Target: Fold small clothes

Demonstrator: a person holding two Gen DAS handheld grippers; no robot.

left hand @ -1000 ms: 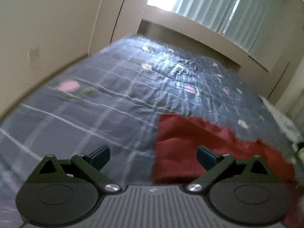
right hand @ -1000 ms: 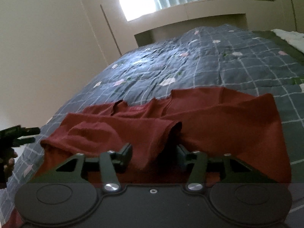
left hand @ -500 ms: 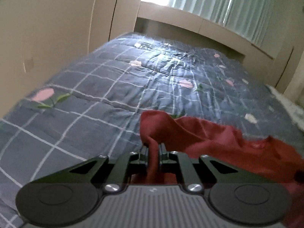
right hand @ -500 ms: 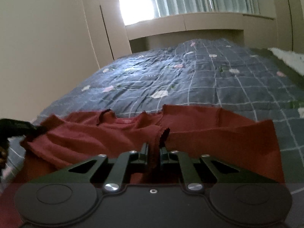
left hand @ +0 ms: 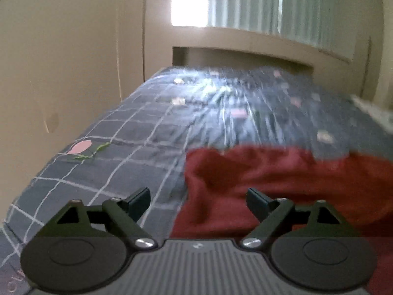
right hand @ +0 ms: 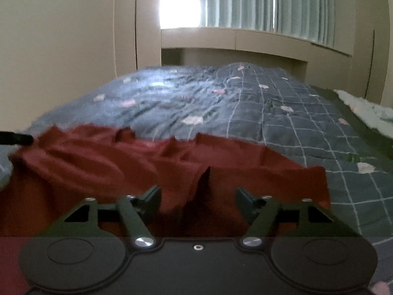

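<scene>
— Where's the red garment [right hand: 137, 162] lying?

— Spread rumpled across the near part of the bed [right hand: 289, 113], on the grey checked quilt with pink flowers. Its left end reaches close to the bed's left edge by the beige wall [right hand: 61, 49], and the rest of the quilt towards the headboard end is bare.

— And the left gripper [left hand: 197, 198]?

— Its jaws have just been opening and now stand wide. The cloth's left edge lies below and between them, but neither pad presses on it.

— The right gripper [right hand: 197, 194]?

— Also just been opening, jaws fairly wide apart. A raised fold of the red fabric stands up in the gap between the fingers, loose, not pinched.

— Anything else in sight?

— A window [right hand: 179, 2] with pale curtains [right hand: 245, 2] beyond the bed, and something whitish at the bed's right edge, too blurred to name
</scene>
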